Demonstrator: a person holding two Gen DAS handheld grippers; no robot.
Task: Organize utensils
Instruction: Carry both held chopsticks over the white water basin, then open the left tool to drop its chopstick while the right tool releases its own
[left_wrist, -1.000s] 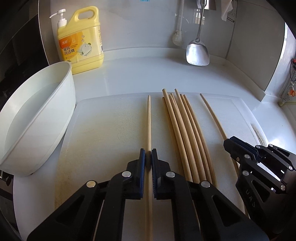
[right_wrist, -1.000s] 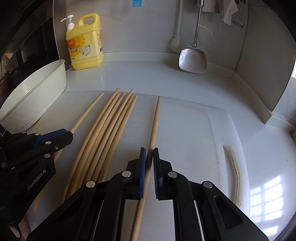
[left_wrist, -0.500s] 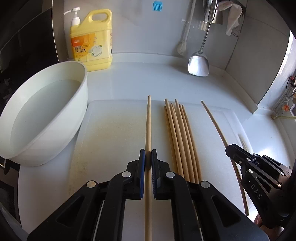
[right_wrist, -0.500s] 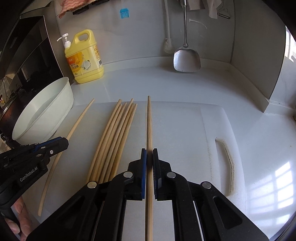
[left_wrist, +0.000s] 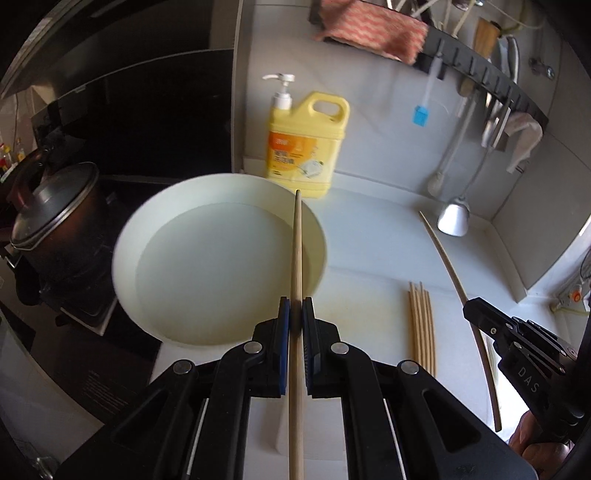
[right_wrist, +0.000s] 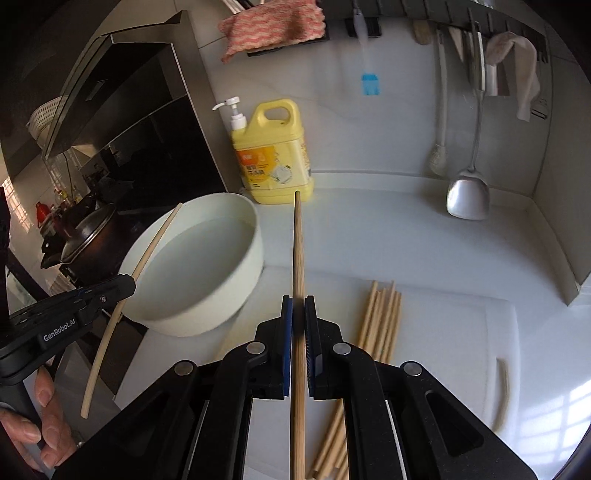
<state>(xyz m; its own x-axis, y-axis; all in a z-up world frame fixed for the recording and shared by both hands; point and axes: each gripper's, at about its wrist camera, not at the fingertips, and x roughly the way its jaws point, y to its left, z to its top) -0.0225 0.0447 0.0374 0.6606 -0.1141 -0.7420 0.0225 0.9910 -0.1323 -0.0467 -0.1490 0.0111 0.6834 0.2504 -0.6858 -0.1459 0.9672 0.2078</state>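
Left wrist view: the left hand-held gripper (left_wrist: 295, 321) is pressed together on one chopstick (left_wrist: 296, 258), which is pinched between the blue pads and runs straight ahead, its tip over the far rim of the white basin (left_wrist: 218, 266). A bundle of chopsticks (left_wrist: 421, 328) is seen to the right of the gripper, lying on the cutting board (left_wrist: 369, 306). Further right, the right hand-held gripper (left_wrist: 476, 314) is seen.

Right wrist view: the right hand-held gripper (right_wrist: 298, 325) is pinched on a second chopstick (right_wrist: 297, 258), pointing ahead toward the yellow detergent bottle (right_wrist: 273, 155). The bundle (right_wrist: 380, 321) lies just right of it; the basin (right_wrist: 195, 269) is ahead and left. The desk (right_wrist: 369, 229) carries all of these.
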